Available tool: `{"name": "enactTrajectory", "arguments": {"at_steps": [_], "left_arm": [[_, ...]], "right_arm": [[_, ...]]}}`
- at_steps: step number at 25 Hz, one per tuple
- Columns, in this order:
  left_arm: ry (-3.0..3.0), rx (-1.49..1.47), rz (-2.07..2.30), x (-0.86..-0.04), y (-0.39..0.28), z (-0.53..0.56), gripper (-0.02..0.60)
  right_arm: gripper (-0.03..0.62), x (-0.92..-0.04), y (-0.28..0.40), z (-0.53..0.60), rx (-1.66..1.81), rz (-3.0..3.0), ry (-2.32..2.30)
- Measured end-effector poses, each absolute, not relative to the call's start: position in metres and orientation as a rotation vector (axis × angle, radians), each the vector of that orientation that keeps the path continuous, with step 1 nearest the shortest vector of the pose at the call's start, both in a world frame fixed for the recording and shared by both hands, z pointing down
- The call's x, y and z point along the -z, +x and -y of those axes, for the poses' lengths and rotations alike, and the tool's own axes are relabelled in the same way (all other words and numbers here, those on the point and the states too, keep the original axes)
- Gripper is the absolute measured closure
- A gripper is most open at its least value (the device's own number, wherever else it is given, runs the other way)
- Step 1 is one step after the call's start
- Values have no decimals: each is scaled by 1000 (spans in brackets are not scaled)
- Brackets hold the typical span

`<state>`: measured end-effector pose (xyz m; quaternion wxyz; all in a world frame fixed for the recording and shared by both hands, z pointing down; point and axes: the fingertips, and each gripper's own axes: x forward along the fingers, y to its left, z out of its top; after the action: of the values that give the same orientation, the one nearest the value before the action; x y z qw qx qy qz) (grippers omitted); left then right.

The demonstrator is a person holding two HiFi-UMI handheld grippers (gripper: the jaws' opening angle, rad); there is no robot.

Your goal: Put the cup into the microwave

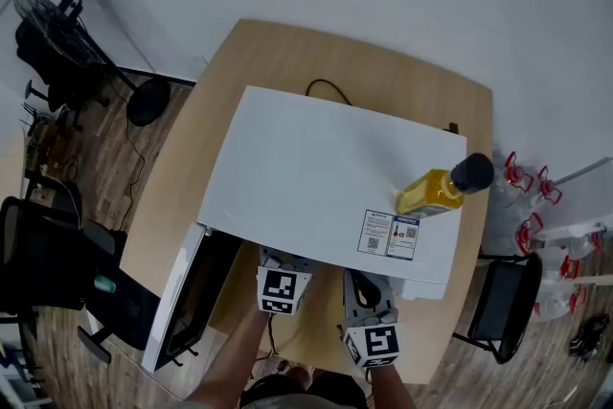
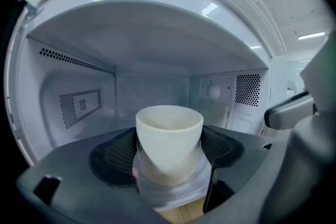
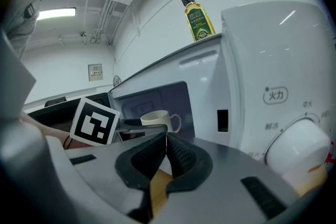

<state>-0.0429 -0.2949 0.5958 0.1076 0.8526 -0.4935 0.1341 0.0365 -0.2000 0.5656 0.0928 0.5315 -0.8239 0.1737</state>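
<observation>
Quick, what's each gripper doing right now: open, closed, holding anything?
Left gripper: closed on the white cup.
Right gripper: closed, holding nothing.

In my left gripper view the cup (image 2: 169, 136) has its base hidden between my pads (image 2: 118, 157). From my head, the microwave (image 1: 326, 172) covers cup and jaws. The bottle (image 3: 197, 16), at twelve o'clock, carries print too small to read.
</observation>
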Motion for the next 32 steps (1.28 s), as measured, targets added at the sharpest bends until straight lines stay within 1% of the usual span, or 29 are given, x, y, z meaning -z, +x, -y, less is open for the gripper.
{"name": "enactTrajectory", "arguments": {"at_steps": [17, 32], "left_arm": [[2545, -402, 1443, -577, -45, 282, 193], [2568, -400, 1472, -534, -59, 224, 196]], "right_arm": [[576, -557, 37, 192, -502, 2445, 1602], [576, -513, 39, 167, -379, 2481, 1637]]}}
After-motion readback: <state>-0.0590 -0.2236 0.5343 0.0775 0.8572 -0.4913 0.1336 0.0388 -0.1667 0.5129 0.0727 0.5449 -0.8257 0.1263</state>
